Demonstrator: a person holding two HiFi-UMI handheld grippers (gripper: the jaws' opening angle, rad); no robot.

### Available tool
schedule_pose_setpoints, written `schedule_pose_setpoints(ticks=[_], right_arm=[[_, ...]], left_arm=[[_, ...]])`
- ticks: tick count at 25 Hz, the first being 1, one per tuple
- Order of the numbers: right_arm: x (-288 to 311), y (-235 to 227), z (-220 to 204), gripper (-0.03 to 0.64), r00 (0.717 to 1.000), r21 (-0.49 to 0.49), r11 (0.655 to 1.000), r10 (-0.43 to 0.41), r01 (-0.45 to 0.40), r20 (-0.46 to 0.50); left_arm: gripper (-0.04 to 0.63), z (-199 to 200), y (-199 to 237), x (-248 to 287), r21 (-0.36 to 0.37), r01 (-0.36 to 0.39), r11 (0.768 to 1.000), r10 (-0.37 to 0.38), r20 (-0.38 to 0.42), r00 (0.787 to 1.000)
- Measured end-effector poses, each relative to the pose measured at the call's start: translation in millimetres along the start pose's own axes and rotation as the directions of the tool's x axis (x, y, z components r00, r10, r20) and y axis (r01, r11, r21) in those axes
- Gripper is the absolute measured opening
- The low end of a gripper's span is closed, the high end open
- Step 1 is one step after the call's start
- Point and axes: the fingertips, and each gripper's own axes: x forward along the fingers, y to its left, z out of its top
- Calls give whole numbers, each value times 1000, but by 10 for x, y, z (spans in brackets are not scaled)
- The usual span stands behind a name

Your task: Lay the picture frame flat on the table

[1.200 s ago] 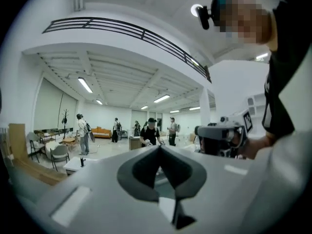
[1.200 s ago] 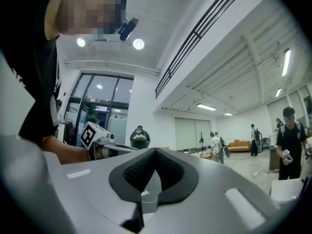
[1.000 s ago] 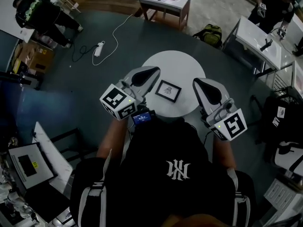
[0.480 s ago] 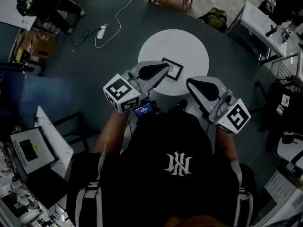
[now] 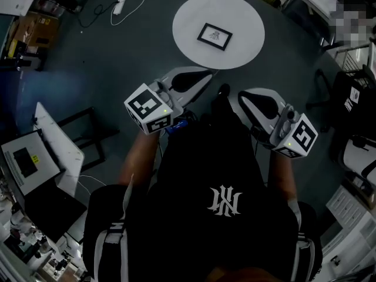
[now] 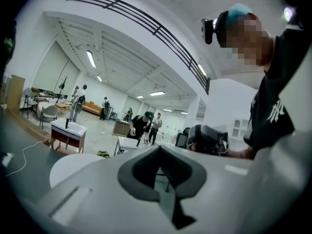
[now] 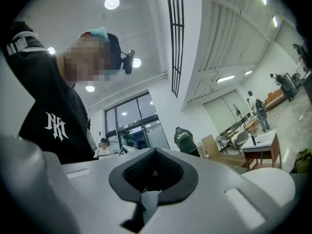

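Observation:
A black picture frame (image 5: 215, 36) with a white mat lies flat near the middle of the round white table (image 5: 188, 22), at the top of the head view. Both grippers are held close to the person's body, well short of the table. My left gripper (image 5: 201, 76) is shut and holds nothing; in its own view the jaws (image 6: 163, 150) meet with the table's edge (image 6: 66, 167) low at the left. My right gripper (image 5: 242, 96) is also shut and empty, its jaws (image 7: 153, 155) closed, with the table (image 7: 273, 182) at the lower right.
A white power strip (image 5: 121, 4) and its cable lie on the dark floor left of the table. A white desk with a screen (image 5: 26, 163) stands at the left. Dark bags and a chair (image 5: 352, 98) crowd the right side. Several people stand far off in the hall (image 6: 141, 126).
The person has backed away from the table: the table and frame have slid to the top of the head view, and both grippers, once over the table's near edge, now hang off it.

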Motion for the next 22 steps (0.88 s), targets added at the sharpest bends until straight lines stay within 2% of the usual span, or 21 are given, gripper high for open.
schedule_pose_setpoints(ticks=[4,13,19,22], right_arm=[[-87,500,-270,0,999,27,1000,-3,4,-35],[-416,1072,-544,0,996,40,999,-5,9,-86],[-823,1395,-558,0,995,58,998,31,-26,-94],[-1154,1582,-548,0,996,49,998,35,-31,-85]], left_arm=[[0,-274,-389,-360,-43,4,999,-3,12,1000],[0,-407,-1099,-657,-33,22,999,-20,69,997],[0,-435,-1746,-544,3,36,999,-36,77,996],[0,-584,-2140,-424,3,59,998,-59,65,996]])
